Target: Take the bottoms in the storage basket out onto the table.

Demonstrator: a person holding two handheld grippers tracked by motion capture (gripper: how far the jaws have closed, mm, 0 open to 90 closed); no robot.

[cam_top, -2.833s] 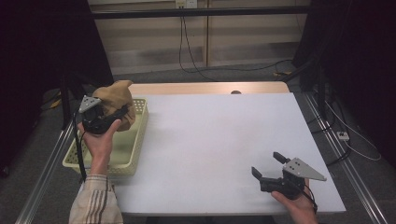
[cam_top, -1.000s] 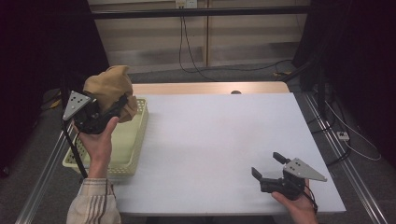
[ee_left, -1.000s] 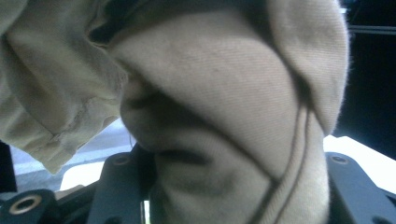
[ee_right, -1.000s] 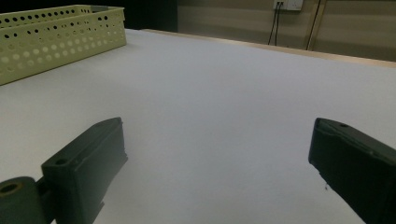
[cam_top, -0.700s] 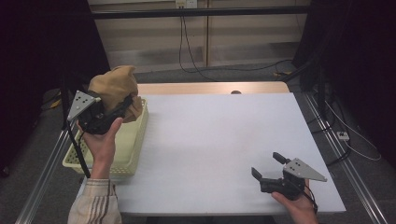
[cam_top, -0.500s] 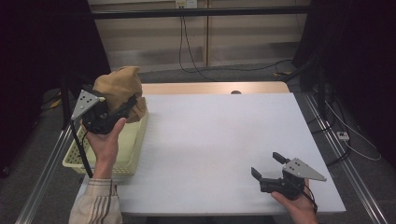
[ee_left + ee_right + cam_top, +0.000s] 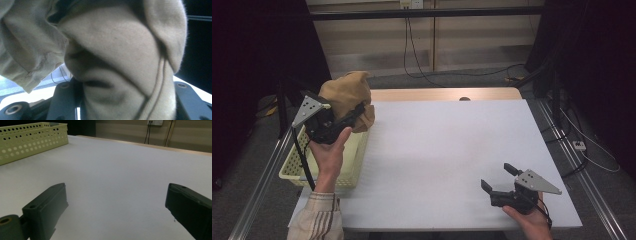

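**High view first: tan cloth up out of the basket, clear table waiting**

High view: the left gripper is clamped on a bunched tan cotton cloth, held in the air above the far end of the pale yellow perforated plastic basket at the table's left edge. The cloth hangs in a crumpled lump, not spread at all. Over at the near right, the right gripper sits low by the white table top, jaws spread, nothing between them. My read: the step is carrying the cloth across to the open white surface, and the trick is to lift high enough that the dangling folds clear the basket wall before swinging right.

Left gripper view: tan twill fills the space between the black jaws, with a seam running down the fold and a hemmed edge drooping at left. The bite looks deep, into a thick wad, so it should hold; a steady carry beats a quick one.

Right gripper view: both black jaws stand wide apart over bare white table, basket off at far left. That free gripper is well placed to catch a loose hem once the cloth lands.
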